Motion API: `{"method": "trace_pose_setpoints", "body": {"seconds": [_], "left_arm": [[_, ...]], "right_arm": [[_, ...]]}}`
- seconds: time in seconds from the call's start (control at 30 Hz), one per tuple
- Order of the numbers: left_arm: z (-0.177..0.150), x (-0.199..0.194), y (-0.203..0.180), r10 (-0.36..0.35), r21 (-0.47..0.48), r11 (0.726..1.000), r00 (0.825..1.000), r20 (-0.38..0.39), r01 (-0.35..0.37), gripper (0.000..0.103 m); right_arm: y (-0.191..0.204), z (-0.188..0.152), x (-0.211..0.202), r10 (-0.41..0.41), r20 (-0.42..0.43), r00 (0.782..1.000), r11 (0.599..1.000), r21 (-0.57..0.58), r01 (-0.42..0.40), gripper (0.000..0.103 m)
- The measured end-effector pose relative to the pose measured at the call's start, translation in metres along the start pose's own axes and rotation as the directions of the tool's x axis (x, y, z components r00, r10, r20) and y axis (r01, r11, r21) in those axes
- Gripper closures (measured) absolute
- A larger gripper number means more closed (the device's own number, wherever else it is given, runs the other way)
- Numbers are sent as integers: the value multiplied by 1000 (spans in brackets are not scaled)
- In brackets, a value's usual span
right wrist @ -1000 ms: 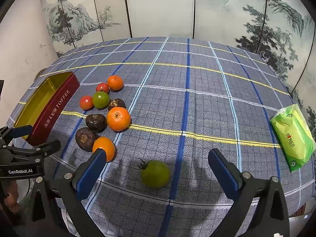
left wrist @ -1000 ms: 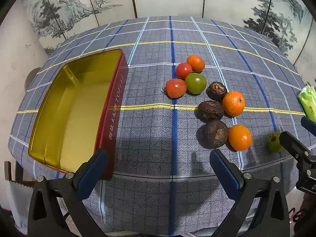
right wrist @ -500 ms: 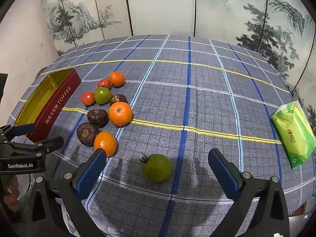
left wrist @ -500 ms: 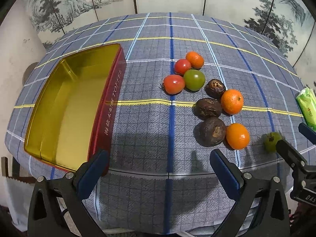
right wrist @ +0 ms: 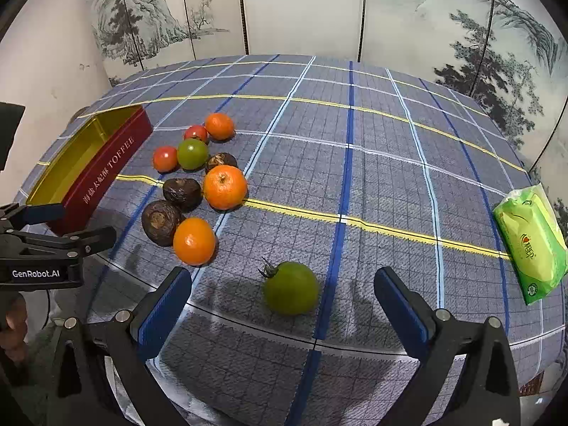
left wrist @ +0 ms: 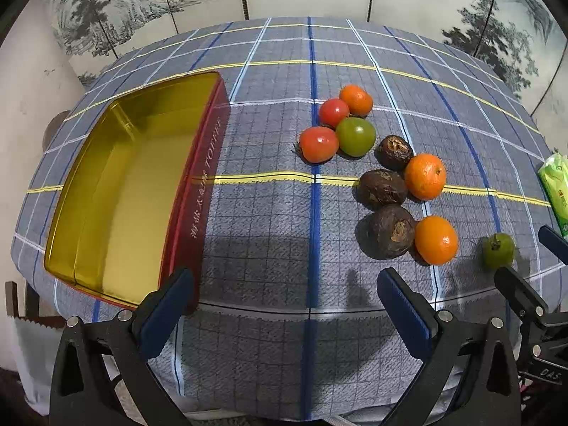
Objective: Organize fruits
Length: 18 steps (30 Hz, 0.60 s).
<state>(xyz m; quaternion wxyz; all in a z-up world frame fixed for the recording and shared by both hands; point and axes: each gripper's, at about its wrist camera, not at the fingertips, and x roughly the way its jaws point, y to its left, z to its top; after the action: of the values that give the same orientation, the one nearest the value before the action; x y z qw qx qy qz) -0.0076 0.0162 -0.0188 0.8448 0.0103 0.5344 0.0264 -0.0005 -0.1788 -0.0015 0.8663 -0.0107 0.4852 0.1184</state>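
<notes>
A red tin with a gold inside (left wrist: 120, 191) (right wrist: 88, 163) lies empty at the table's left. Beside it sits a cluster of several fruits: oranges (left wrist: 424, 176) (right wrist: 225, 187), red tomatoes (left wrist: 318, 144) (right wrist: 165, 158), a green tomato (left wrist: 355, 136) (right wrist: 192, 153) and dark brown fruits (left wrist: 388, 231) (right wrist: 160, 222). A lone green tomato with a stem (right wrist: 291, 293) (left wrist: 497, 250) lies apart near the front edge, just ahead of my right gripper (right wrist: 280, 305), which is open and empty. My left gripper (left wrist: 284, 305) hangs open over the front edge, between tin and cluster.
A green wipes pack (right wrist: 530, 241) (left wrist: 555, 191) lies at the right edge of the checked tablecloth (right wrist: 355, 142). A painted folding screen (right wrist: 301, 10) stands behind the table. A person's hand (right wrist: 14, 323) holds the left gripper's handle at the left of the right wrist view.
Both grippers have moved forward over the table. The fruit cluster and the lone green tomato sit closer in the views. Neither gripper has changed its opening.
</notes>
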Motion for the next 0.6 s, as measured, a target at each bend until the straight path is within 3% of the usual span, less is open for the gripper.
{"method": "trace_pose_setpoints", "body": {"seconds": [0.23, 0.4, 0.6], "left_arm": [[0, 6, -3, -19, 18, 1000, 1000, -17, 19, 5], [1, 10, -7, -25, 30, 999, 999, -22, 26, 13], [2, 14, -9, -29, 32, 999, 999, -30, 30, 15]], "right_arm": [[-6, -2, 10, 4, -33, 999, 1000, 27, -3, 13], [-10, -2, 20, 8, -69, 998, 999, 42, -5, 36], [-7, -2, 26, -12, -89, 996, 999, 39, 15, 42]]}}
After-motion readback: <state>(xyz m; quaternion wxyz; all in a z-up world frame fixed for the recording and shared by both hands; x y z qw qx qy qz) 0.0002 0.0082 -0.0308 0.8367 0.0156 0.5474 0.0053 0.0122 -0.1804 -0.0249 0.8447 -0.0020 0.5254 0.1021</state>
